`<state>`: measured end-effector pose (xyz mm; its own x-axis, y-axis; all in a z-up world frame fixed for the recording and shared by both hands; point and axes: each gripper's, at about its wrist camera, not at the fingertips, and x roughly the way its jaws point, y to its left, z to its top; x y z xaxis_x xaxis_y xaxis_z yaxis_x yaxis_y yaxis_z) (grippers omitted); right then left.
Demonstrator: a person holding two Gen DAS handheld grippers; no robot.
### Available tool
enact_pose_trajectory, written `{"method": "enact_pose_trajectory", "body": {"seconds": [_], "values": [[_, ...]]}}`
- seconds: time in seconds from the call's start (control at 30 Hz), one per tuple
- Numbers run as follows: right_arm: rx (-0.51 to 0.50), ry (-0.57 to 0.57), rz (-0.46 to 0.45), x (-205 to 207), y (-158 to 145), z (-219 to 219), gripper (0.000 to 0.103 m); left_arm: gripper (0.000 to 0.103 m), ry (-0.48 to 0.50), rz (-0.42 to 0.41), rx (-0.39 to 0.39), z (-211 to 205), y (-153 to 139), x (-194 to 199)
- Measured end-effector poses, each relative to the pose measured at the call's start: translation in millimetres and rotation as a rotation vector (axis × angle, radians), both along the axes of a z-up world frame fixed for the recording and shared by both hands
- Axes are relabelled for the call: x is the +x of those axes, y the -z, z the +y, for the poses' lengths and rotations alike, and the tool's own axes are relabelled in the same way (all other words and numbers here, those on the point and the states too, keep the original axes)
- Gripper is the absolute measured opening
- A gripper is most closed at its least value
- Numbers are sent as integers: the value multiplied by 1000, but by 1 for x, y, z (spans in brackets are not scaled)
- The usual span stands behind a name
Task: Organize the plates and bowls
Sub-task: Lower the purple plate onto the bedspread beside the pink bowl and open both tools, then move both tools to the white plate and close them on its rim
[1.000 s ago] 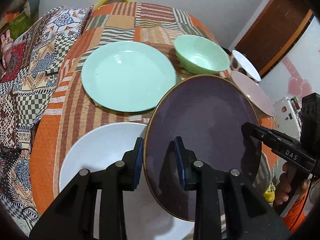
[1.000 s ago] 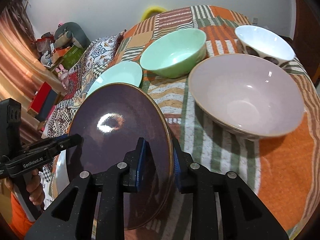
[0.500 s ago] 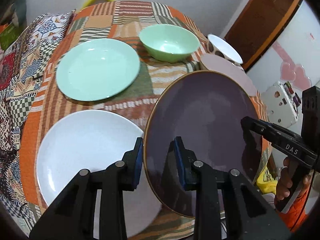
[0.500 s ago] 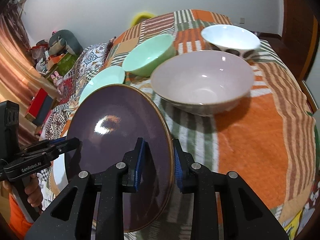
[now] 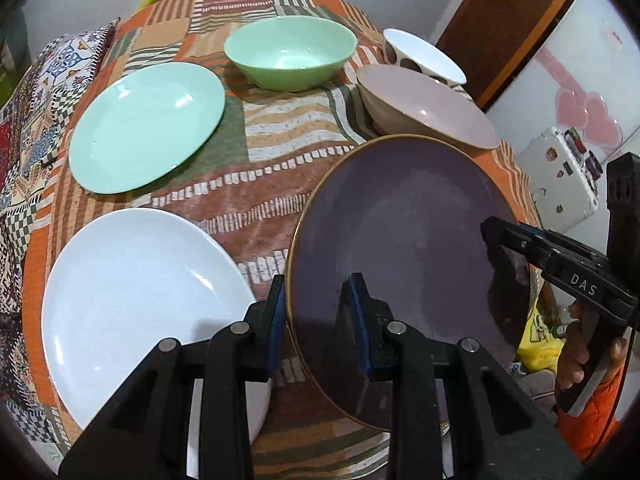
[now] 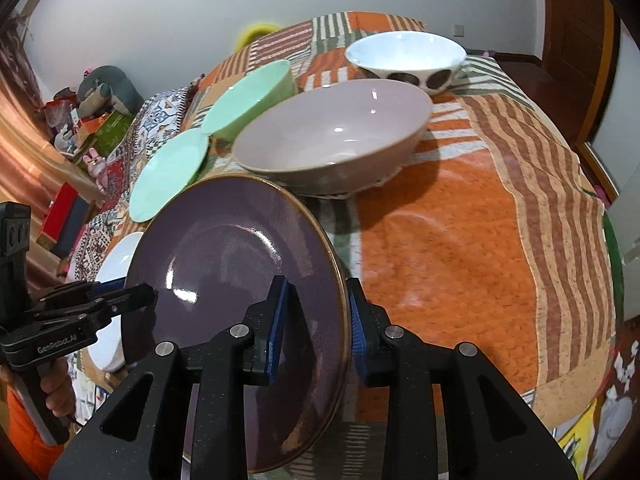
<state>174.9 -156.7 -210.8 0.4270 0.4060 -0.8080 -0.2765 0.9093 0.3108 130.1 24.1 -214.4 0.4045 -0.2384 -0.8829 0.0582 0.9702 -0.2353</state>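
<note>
Purple plate [image 5: 404, 232] carried sideways, clear of the white plate [image 5: 136, 304] since a second ago.
Left gripper [image 5: 320, 320] and right gripper [image 6: 316, 320] clamp opposite rims, plate tilted above patchwork cloth [image 6: 460, 232].

I see a round table under a patchwork cloth [image 6: 460, 220] of orange, green and striped squares. Behind its far edge stands a pale grey wall [image 6: 140, 20]; a dark wooden door [image 5: 512, 20] is at right, soft toys [image 6: 104, 88] at left.

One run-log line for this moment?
left gripper: shut on purple plate | right gripper: shut on purple plate | plate: tilted above table, beside white plate
</note>
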Motion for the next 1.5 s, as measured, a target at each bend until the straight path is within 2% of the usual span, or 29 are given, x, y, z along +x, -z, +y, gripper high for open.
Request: {"method": "enact_pose_trajectory", "body": {"seconds": [0.3, 0.63, 0.77, 1.0, 1.1, 1.23, 1.37, 1.5], "values": [[-38, 3, 16, 4, 12, 2, 26, 30, -9, 42, 8, -3, 16, 10], [-47, -2, 13, 9, 16, 4, 27, 30, -29, 37, 5, 1, 22, 21], [-57, -20, 11, 7, 16, 7, 30, 30, -27, 32, -3, 2, 23, 20], [-81, -30, 19, 4, 14, 7, 31, 30, -37, 48, 2, 5, 21, 15], [-72, -28, 23, 0, 11, 2, 31, 30, -50, 40, 11, 8, 15, 9], [-61, -17, 13, -5, 3, -2, 31, 38, -57, 7, 30, 9, 2, -2], [-50, -13, -28, -12, -13, -4, 31, 46, -64, -59, 55, 10, -20, -16], [-37, -19, -81, -19, -32, -2, 31, 49, -84, -126, 67, 15, -43, -29]]}}
